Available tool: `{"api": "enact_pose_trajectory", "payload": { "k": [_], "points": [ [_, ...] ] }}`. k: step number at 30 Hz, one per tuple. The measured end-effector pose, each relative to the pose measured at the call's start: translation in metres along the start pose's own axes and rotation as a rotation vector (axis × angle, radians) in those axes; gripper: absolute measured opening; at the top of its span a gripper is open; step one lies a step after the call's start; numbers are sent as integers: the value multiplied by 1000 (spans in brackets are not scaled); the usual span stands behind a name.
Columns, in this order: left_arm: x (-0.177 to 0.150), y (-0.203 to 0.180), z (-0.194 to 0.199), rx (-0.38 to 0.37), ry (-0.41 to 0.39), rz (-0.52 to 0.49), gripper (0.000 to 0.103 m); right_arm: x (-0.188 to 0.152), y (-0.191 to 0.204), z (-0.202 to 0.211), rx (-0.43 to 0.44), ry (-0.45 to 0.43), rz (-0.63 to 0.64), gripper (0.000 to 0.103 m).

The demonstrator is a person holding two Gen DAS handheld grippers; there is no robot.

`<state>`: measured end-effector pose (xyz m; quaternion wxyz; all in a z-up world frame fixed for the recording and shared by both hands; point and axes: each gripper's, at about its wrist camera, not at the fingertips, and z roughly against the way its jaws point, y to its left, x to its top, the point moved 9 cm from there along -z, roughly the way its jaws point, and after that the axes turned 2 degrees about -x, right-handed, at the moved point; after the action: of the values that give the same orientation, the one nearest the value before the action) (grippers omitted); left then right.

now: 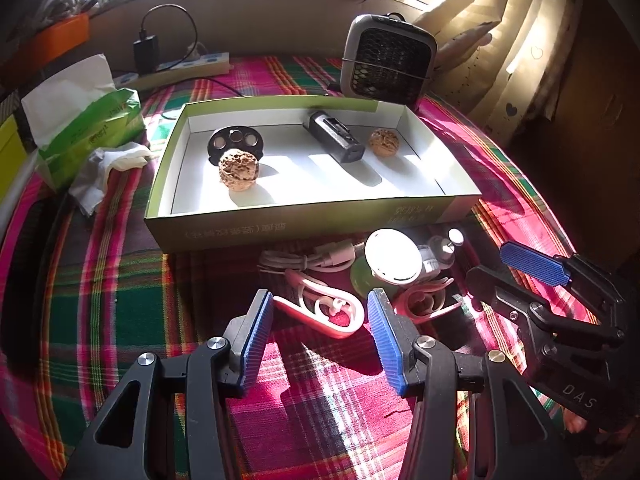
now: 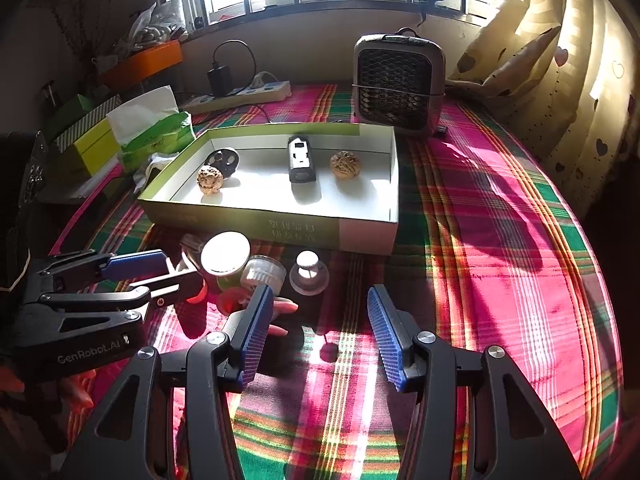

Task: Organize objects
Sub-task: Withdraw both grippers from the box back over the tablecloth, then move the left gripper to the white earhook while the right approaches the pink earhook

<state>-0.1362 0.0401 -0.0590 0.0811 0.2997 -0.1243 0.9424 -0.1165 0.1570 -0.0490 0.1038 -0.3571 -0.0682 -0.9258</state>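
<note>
Left wrist view first: we see our left gripper (image 1: 320, 320) with its blue pads spread wide and nothing between them, only plaid cloth (image 1: 132, 280) below. Just ahead of its fingertips lies a pink clip (image 1: 320, 314), and just beyond that a heap: a white cable (image 1: 316, 260), a round white lid (image 1: 394, 258) and a small clear cap (image 1: 446, 250). Our right gripper (image 1: 516, 272) sits off to the right of that heap.

From the right wrist camera, our right gripper (image 2: 320, 320) stands partly spread and empty, over bare cloth. Ahead and left of its tips sit the white-lidded jar (image 2: 225, 254), a ribbed clear cap (image 2: 264, 272) and a small domed cap (image 2: 309, 272). Our left gripper (image 2: 148, 276) reaches in from the left, beside the jar.

Farther ahead of both tools lies the green box (image 1: 280, 228), holding 2 walnuts (image 1: 239, 170), (image 1: 382, 142), a black disc (image 1: 236, 142) and a dark rectangular device (image 1: 336, 138). Beyond it stand a small heater (image 1: 390, 64) and a power strip (image 1: 192, 66).
</note>
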Motion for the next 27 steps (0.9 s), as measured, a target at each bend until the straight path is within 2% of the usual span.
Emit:
{"api": "enact_pose_trajectory", "payload": {
  "k": [8, 15, 17, 19, 27],
  "points": [
    [-8, 10, 0, 34, 23, 0, 48, -5, 15, -4, 31, 19, 22, 50],
    [-10, 27, 7, 48, 13, 27, 48, -7, 22, -8, 15, 24, 23, 51],
    [-11, 32, 8, 49, 13, 38, 48, -5, 23, -10, 12, 18, 2, 52],
    [-13, 37, 8, 52, 14, 45, 48, -5, 25, -11, 13, 20, -12, 59],
    [-15, 43, 9, 44, 8, 57, 48, -2, 31, -18, -46, 14, -23, 61]
  ]
}}
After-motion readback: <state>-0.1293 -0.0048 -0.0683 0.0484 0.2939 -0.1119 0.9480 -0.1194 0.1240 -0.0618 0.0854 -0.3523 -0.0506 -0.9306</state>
